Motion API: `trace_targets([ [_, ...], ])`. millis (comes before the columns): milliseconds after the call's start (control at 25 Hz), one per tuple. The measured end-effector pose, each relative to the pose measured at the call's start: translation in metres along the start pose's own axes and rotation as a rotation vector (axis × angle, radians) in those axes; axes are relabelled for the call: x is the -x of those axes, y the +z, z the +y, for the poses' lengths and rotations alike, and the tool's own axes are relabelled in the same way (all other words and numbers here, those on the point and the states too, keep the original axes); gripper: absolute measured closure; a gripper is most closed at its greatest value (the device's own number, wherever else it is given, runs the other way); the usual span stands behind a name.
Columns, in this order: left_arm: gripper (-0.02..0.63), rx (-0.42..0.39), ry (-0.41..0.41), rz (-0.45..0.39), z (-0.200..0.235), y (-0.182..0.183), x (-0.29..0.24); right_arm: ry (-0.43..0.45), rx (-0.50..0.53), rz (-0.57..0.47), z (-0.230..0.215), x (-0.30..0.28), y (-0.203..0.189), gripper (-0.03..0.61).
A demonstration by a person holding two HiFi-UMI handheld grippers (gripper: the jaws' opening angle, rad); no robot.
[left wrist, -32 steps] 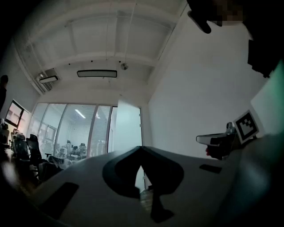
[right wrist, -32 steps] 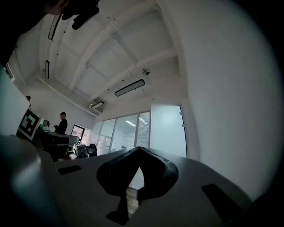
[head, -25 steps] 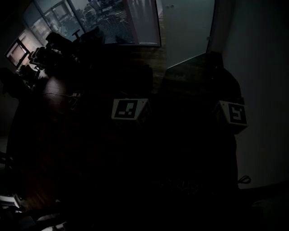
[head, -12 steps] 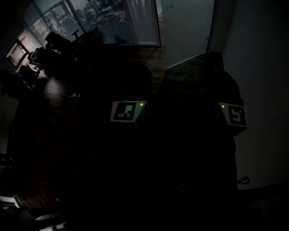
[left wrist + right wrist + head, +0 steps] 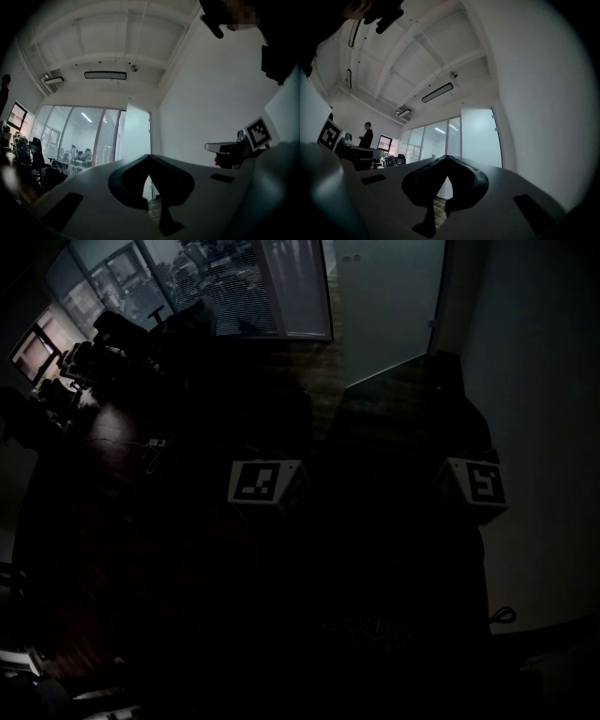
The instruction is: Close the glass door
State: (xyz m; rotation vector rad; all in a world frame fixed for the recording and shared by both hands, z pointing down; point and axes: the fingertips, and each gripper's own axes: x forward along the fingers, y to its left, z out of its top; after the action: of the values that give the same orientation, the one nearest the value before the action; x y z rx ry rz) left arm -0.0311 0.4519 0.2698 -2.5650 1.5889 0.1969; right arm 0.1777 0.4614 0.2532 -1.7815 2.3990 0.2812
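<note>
The head view is mostly black, only the marker cubes (image 5: 265, 481) showing. Left tool (image 5: 149, 157) and right tool (image 5: 447, 158) are both pinched together, empty. The glass door (image 5: 389, 306) stands ahead, well apart.

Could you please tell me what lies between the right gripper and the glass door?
Only bare wooden floor lies between the right gripper and the glass door, as the right gripper view shows.

Tongs: two, left tongs (image 5: 149, 158) and right tongs (image 5: 447, 159). Marker cubes: two, left cube (image 5: 265, 482) and right cube (image 5: 478, 484). Door (image 5: 480, 136): one. Person (image 5: 366, 136): one. Ceiling lamps (image 5: 105, 75): two shown in the left gripper view. Office chairs (image 5: 36, 149): several, exact number not determinable.
</note>
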Motion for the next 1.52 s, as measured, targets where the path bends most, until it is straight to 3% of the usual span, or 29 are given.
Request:
trace_targets([
  [1200, 0.612, 0.009, -0.039, 0.008, 0.082, -0.016, -0.033, -0.023, 0.002, 0.016, 0.038, -0.078, -0.022, 0.577],
  [1520, 0.612, 0.013, -0.043, 0.008, 0.089, -0.024, -0.068, -0.027, 0.015, 0.01, 0.02, -0.107, -0.027, 0.577],
])
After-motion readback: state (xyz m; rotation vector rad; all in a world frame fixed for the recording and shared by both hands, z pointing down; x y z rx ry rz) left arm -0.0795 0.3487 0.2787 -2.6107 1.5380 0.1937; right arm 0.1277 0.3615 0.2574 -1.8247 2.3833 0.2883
